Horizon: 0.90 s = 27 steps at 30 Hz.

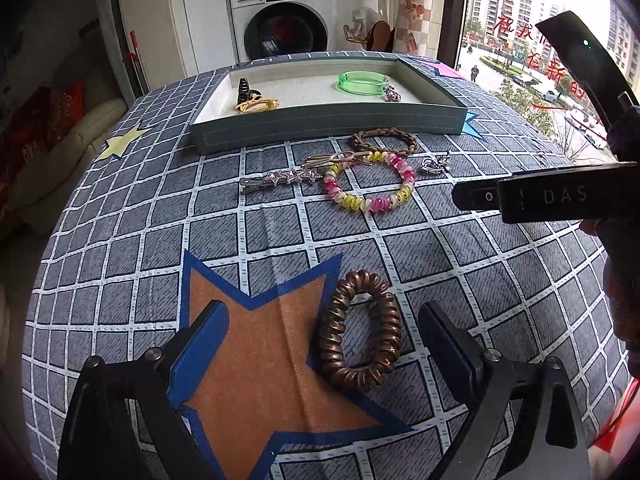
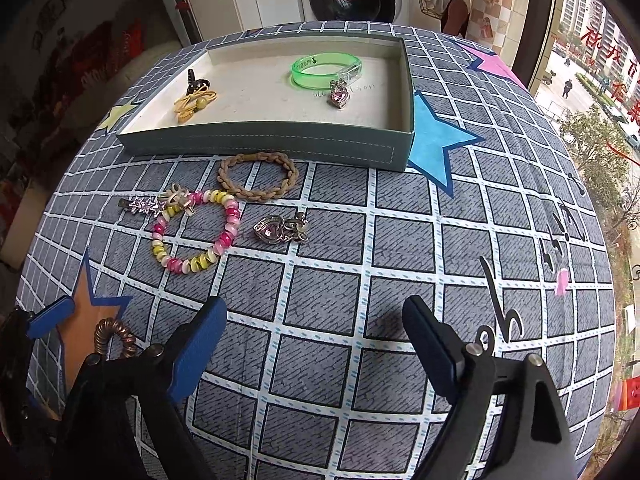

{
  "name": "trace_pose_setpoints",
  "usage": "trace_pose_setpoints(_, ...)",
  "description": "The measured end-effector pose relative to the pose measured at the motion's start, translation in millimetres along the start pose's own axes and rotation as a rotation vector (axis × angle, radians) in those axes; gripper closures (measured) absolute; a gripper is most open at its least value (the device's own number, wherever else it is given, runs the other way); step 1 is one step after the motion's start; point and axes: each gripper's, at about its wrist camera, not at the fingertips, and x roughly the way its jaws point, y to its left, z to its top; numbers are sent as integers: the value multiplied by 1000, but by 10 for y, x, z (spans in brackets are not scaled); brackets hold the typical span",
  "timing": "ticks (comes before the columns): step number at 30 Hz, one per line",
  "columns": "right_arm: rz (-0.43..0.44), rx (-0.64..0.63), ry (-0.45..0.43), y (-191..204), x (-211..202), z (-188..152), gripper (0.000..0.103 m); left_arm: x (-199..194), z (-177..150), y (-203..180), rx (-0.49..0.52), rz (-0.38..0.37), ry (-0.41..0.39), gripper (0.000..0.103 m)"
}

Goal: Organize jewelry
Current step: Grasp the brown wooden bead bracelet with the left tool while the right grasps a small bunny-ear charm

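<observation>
Copper coil hair tie (image 1: 360, 330) lies between the spread left tongs (image 1: 324, 344), untouched.
Right tongs (image 2: 316, 344) gape over bare checked cloth on the desk (image 2: 360, 320); the beaded bracelet (image 2: 196, 236), braided band (image 2: 258, 176) and heart pendant (image 2: 276, 228) sit just before the tray (image 2: 264, 142) near the far edge.

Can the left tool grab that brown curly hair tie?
Probably yes. The left tool is open, the hair tie lies between its fingers on the tablecloth, and nothing blocks it.
</observation>
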Motion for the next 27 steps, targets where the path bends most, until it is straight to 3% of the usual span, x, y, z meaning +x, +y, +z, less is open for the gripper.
trace_pose_setpoints(1, 7, 8, -9, -2, -11, 26, 15, 4, -4, -6, 2, -1, 1, 0)
trace_pose_setpoints(2, 21, 12, -18, 3, -25, 58, 17, 13, -7, -11, 6, -2, 5, 10)
trace_pose_setpoints(3, 38, 12, -27, 22, -39, 94, 17, 40, -6, -14, 11, -1, 17, 13)
trace_pose_setpoints(6, 77, -24, -50, 165, -62, 208, 18, 51, -2, 5, -3, -14, 14, 15)
trace_pose_setpoints(10, 112, -107, -61, 440, -25, 333, 31, 39, -2, 5, -3, -34, 6, 27)
trace_pose_setpoints(15, 125, -187, -47, 718, 137, 460, 43, 9, -2, -13, 10, -50, -6, 53)
trace_pose_setpoints(21, 98, -245, -42, 863, 321, 534, 56, -2, -8, 24, -6, -65, -10, 57)
trace_pose_setpoints(26, 91, -272, -40, 905, 319, 533, 93, 6, -4, 52, -17, -78, -11, 60)
trace_pose_setpoints(27, 91, -273, -37, 906, 320, 522, 93, 7, -5, 58, -20, -81, -12, 61)
